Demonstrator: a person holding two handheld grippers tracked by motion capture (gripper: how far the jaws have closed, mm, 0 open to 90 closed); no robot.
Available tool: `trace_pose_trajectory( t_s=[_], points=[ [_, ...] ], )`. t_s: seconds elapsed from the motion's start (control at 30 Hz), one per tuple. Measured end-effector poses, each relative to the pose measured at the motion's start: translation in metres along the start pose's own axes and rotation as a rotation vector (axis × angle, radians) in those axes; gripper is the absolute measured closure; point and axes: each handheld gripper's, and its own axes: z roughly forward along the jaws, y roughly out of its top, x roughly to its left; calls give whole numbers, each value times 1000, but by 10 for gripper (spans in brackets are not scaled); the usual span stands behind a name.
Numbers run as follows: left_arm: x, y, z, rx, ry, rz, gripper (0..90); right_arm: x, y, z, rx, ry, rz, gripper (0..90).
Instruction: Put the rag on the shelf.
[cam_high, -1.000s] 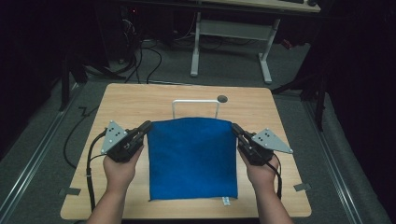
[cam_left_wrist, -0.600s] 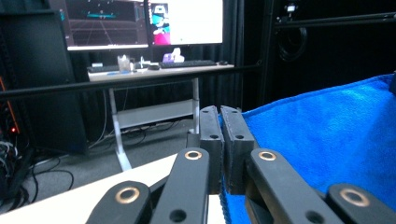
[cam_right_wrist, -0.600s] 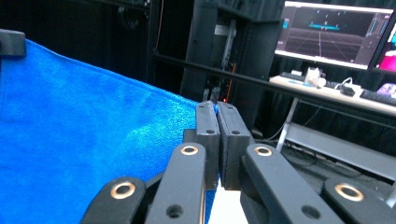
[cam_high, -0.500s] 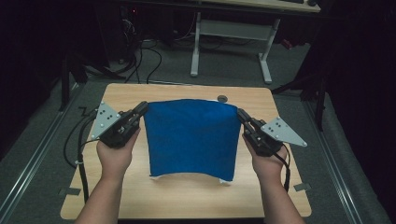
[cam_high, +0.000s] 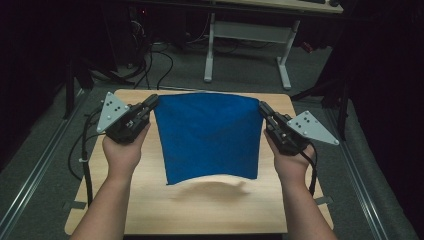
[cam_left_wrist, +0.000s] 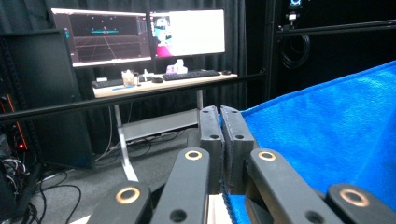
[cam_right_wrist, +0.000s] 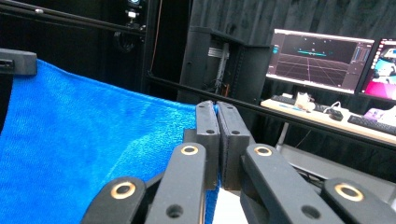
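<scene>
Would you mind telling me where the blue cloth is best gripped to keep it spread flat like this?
At its two top corners, one from each outer side. The blue cloth hangs as a flat sheet between the left gripper and right gripper, each shut on a corner, with the lower edge free above the table.

I see a light wooden table on grey floor. The cloth's shadow falls near the table's middle.
</scene>
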Motion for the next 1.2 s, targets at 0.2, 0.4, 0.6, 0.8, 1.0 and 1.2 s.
trace_pose_trajectory(
  t_s=[0.2,0.4,0.6,0.8,1.0,1.2],
  points=[
    [10,0,11,23,14,6,887,-12,-2,12,18,-9,37,892],
    [21,-1,29,47,45,21,887,-20,-5,27,34,-19,57,892],
    [31,5,47,66,70,56,887,-25,-2,43,48,-42,52,892],
    [41,11,63,78,96,90,887,-34,0,59,71,-59,55,892],
    [50,13,79,80,121,95,887,-40,0,79,98,-79,42,892],
    [54,14,95,100,141,105,887,-51,-1,98,136,-99,48,892]
  ],
)
